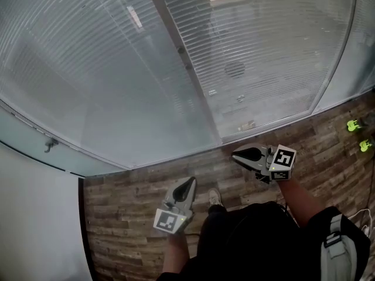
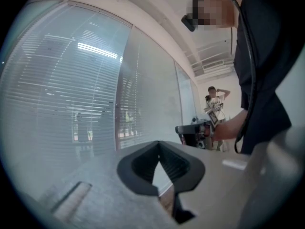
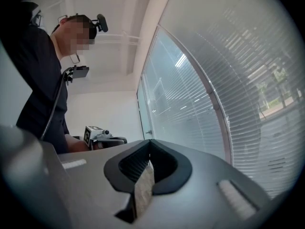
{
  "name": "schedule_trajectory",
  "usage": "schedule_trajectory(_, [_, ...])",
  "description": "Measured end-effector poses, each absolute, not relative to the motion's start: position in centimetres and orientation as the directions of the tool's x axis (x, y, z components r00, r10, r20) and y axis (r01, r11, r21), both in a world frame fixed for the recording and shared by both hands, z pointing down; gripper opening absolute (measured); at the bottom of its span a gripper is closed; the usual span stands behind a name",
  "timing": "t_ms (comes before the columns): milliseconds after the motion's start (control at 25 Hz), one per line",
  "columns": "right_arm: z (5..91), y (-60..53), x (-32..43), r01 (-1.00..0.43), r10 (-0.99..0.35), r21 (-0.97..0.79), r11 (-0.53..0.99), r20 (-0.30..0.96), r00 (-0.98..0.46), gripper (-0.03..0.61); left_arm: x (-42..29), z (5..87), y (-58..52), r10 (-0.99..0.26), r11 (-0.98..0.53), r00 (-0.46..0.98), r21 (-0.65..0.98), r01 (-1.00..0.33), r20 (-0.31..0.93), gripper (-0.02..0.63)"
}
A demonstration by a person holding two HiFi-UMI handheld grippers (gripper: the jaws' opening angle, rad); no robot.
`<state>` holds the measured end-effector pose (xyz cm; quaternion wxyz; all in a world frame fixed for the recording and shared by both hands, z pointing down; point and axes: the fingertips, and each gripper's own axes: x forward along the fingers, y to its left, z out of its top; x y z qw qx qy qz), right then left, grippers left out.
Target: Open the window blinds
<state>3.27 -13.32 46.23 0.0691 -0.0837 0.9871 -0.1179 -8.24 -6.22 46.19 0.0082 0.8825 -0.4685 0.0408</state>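
**Two claws pressed closed, holding nothing**

A person stands on a wooden floor (image 1: 129,192) facing a glazed wall. The left claw (image 1: 188,185) and the right claw (image 1: 239,155) each have their tips pressed together, pinching nothing and touching nothing. The window blinds (image 1: 258,51) cover the panes ahead, slats lowered, apart from both claws.

Window blinds (image 1: 105,69) beyond fingers (image 2: 138,168): thin pale matt slats behind glossy glass. Fingers: dark matt ribbed pads, smooth grey plastic shells. Floor (image 1: 135,198) below fingers: matt wood-grain planks.
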Motion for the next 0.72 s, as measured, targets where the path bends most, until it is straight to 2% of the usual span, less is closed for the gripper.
schedule_trajectory(240, [47.2, -16.4, 3.2, -0.223, -0.237, -0.187, 0.957, -0.061, -0.969, 0.006, -9.0, 47.1, -8.3, -0.795, -0.604, 0.597, -0.058, -0.795, 0.106, 0.005])
schedule_trajectory(720, [48.1, -21.1, -0.6, -0.25, -0.262, -0.203, 0.947, -0.032, -0.965, 0.006, -12.3, 47.6, -13.7, -0.759, -0.647, 0.641, -0.032, -0.762, 0.112, 0.003])
